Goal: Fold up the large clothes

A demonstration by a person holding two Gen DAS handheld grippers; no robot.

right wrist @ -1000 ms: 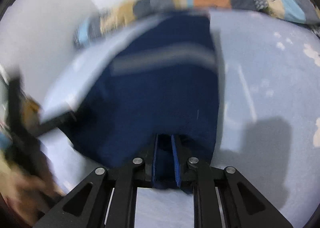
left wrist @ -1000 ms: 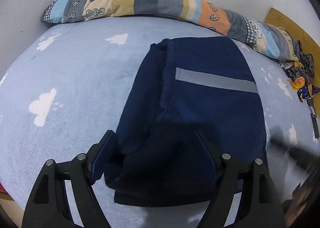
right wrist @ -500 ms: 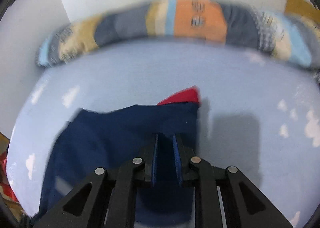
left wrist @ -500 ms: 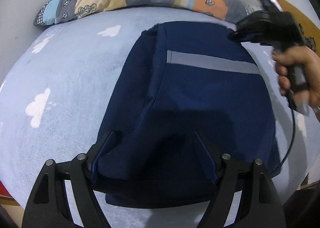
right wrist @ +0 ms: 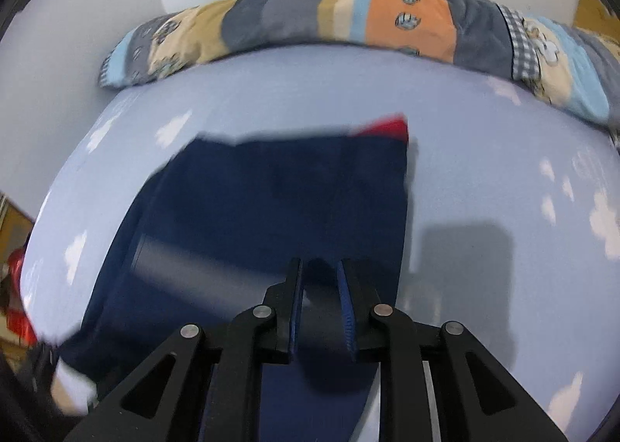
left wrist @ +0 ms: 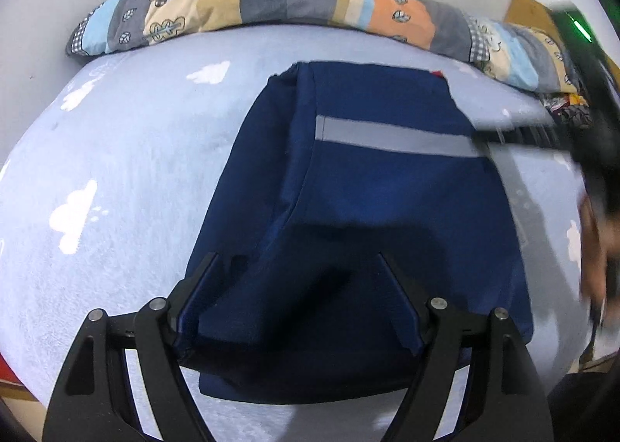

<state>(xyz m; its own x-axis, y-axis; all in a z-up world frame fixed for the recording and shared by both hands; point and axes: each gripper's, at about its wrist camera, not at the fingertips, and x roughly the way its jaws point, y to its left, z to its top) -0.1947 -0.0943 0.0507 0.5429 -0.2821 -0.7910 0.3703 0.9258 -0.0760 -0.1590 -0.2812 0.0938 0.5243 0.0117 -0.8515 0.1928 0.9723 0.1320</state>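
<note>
While folding: navy garment (left wrist: 387, 209) lies ahead on the bed (left wrist: 135, 170).
Left tool (left wrist: 298, 267): wide open, empty.
Right tool (right wrist: 319, 279): slightly parted, nothing held; withdraw it gently.

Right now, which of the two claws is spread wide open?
The left claw: its jaws stand far apart over the navy garment. The right claw shows only a narrow gap.
</note>
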